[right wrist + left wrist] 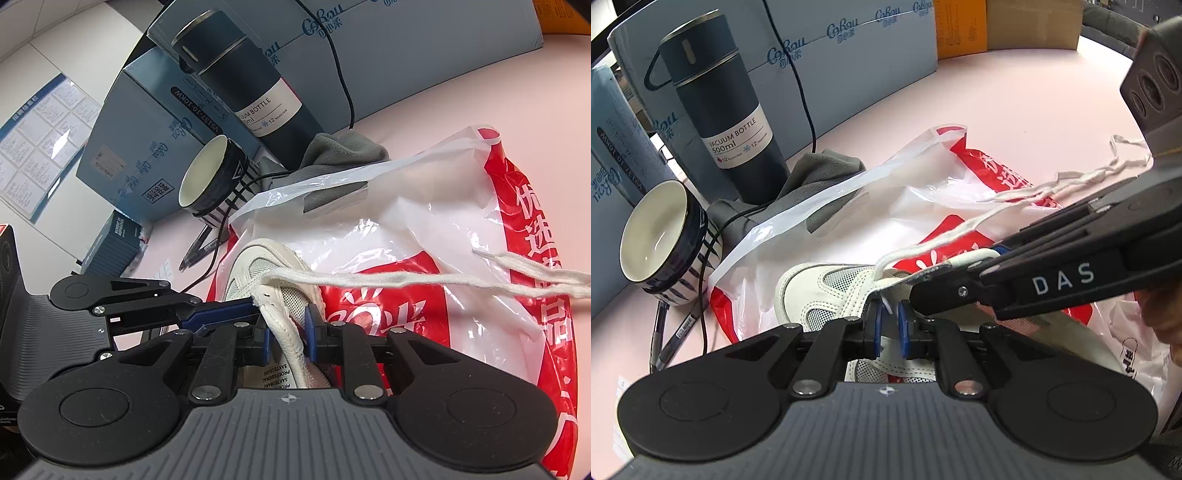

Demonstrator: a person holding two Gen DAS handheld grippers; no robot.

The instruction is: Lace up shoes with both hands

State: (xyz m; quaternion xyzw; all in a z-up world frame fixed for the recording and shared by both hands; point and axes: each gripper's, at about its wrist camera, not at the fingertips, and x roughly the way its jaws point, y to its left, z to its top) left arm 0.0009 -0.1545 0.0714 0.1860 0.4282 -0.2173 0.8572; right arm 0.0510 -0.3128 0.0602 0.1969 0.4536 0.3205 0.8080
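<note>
White mesh-and-leather shoe (258, 273) lies at frame centre on a glossy red-white plastic bag (406, 229). Right claw (288, 338) pinches its padded collar; left claw (888, 325), slightly parted, brackets the woven lace (923, 254).

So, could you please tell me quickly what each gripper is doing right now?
Left gripper: nearly closed around the lace tip; whether it grips cannot be told.
Right gripper: closed on the shoe's padded edge.

Vacuum bottle (724, 110), bowl (661, 240) and boxes (849, 66) block the left; pink table (1015, 96) beyond lies open.
</note>
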